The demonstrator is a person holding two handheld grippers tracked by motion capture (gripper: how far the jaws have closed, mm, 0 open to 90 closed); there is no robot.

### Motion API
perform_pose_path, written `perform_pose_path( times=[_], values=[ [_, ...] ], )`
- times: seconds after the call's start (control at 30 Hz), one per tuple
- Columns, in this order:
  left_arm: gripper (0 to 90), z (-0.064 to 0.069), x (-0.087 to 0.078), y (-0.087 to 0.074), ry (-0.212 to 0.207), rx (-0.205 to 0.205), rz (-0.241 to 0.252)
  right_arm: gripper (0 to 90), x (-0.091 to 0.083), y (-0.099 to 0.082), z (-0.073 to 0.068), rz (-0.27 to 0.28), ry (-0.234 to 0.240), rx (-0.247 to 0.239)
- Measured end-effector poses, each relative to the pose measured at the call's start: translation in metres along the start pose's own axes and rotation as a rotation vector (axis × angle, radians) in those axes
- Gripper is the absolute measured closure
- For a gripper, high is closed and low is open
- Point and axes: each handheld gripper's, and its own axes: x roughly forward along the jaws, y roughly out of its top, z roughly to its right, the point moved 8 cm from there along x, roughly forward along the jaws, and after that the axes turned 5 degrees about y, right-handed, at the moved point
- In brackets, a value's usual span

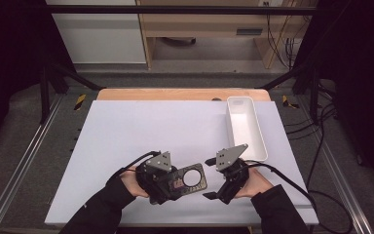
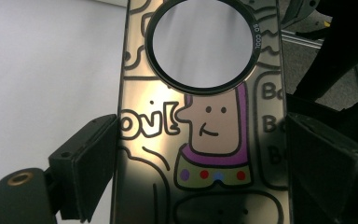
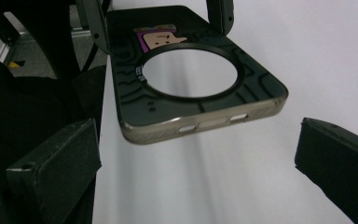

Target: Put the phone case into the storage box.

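Note:
A dark, glossy phone case with a large round hole and a cartoon figure printed on it is held just above the white mat. My left gripper is shut on it, one pad pressed against each long side of the case. My right gripper stands open just right of the case, its jaws wide apart and holding nothing. In the right gripper view the case hangs ahead of the right gripper, its short end with button cut-outs facing the jaws and not touching them.
A long white tray, nothing in it, lies at the back right of the white mat. The mat covers a wooden tabletop. Metal frame rails run along both sides. Cables trail off to the right.

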Motion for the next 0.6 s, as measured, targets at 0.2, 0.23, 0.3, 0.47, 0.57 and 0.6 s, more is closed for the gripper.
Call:
perform_pose_path(
  times=[0.2, 0.23, 0.3, 0.47, 0.57, 0.6],
  values=[
    [11.6, 0.004, 0.003, 0.002, -0.017, 0.016, -0.002, 0.2, 0.005, 0.002, -0.003, 0.006, 0.022, -0.005],
    [11.6, 0.005, 0.004, 0.002, -0.022, 0.017, -0.004, 0.2, 0.006, 0.002, -0.003, 0.008, 0.026, -0.007],
    [11.6, 0.006, 0.005, 0.003, -0.026, 0.026, -0.005, 0.2, 0.006, 0.003, -0.004, 0.008, 0.031, -0.013],
    [11.6, 0.009, 0.006, 0.005, -0.039, 0.046, -0.006, 0.2, 0.009, 0.003, -0.007, 0.001, 0.05, -0.009],
    [11.6, 0.011, 0.007, 0.007, -0.045, 0.053, -0.003, 0.3, 0.01, 0.002, -0.008, -0.005, 0.059, -0.012],
    [11.5, 0.011, 0.007, 0.008, -0.048, 0.055, -0.003, 0.4, 0.011, 0.002, -0.008, -0.006, 0.061, -0.011]
  ],
)
